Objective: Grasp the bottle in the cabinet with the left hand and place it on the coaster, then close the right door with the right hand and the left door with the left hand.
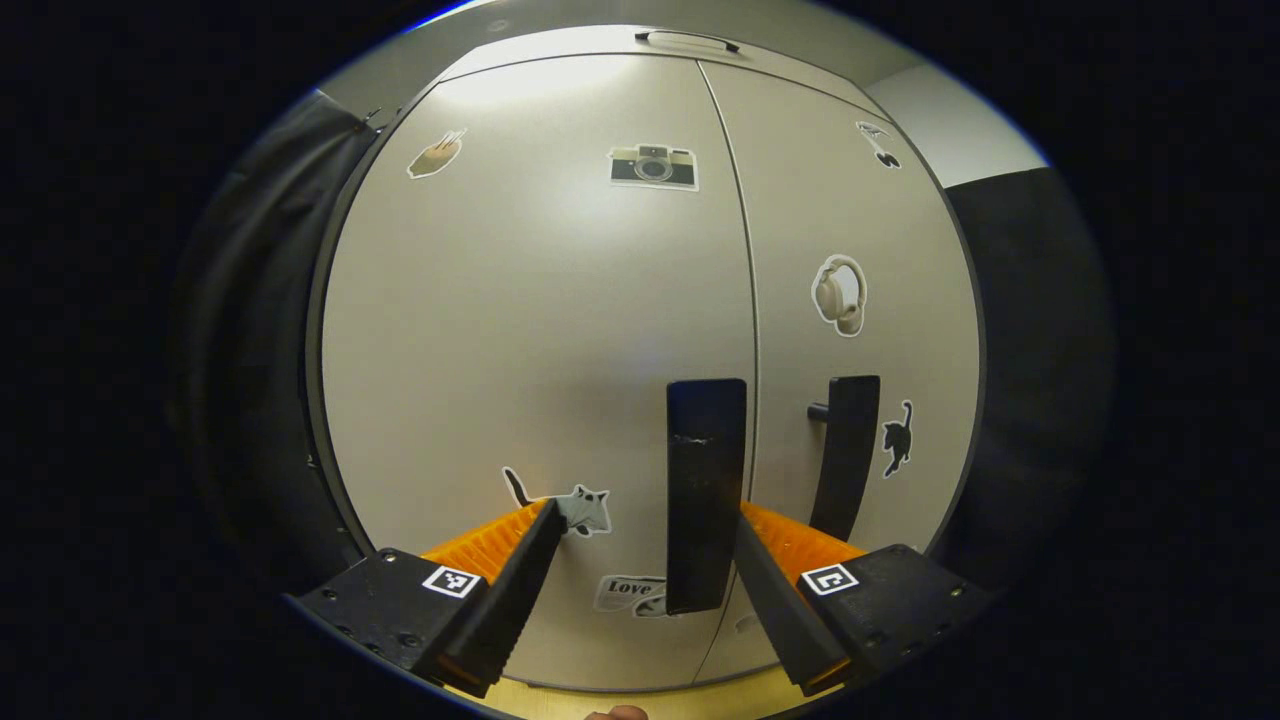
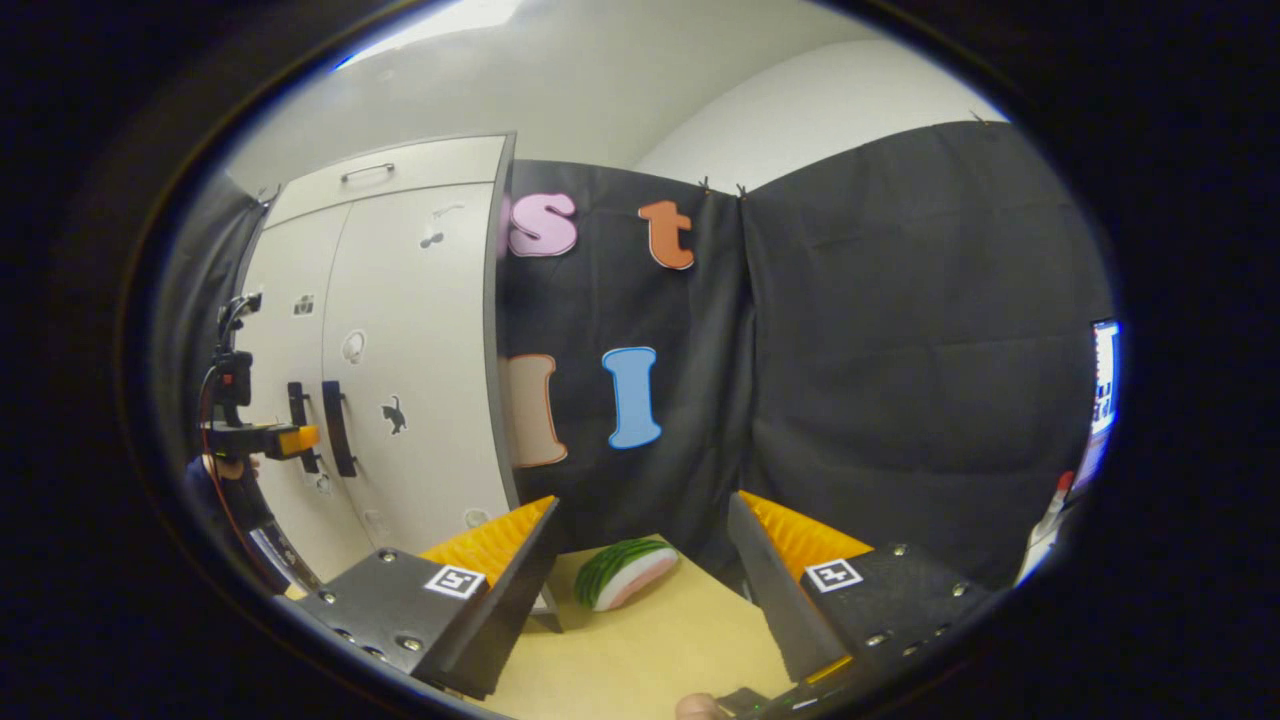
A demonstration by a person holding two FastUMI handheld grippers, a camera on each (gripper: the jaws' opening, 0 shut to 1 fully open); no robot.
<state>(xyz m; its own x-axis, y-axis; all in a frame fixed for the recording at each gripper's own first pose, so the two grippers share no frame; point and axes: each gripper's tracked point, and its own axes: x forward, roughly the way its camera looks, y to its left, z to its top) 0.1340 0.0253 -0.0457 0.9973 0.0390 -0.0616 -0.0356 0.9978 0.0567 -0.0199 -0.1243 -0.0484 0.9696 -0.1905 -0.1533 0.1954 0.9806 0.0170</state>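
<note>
A: Starting at the left, what is showing on the cabinet?

B: In the left gripper view both doors are sitting shut. The left door (image 1: 540,350) is meeting the right door (image 1: 850,250) at a thin seam, and the left gripper (image 1: 645,575) is hanging spread wide just in front of the left handle (image 1: 706,495), gripping nothing. The right handle (image 1: 845,455) is standing just beside it.

A: So where is the bottle?

B: I am not seeing it, nor the coaster; they could be behind the doors or outside both views. I am judging that either the closing is finished or nothing has begun, and I cannot tell which.

A: And further right?

B: In the right gripper view the right gripper (image 2: 645,590) is gaping wide and empty over the table (image 2: 650,650), with a watermelon slice toy (image 2: 625,572) ahead near the cabinet's corner. The table around that toy is lying bare, so there is room there.
</note>
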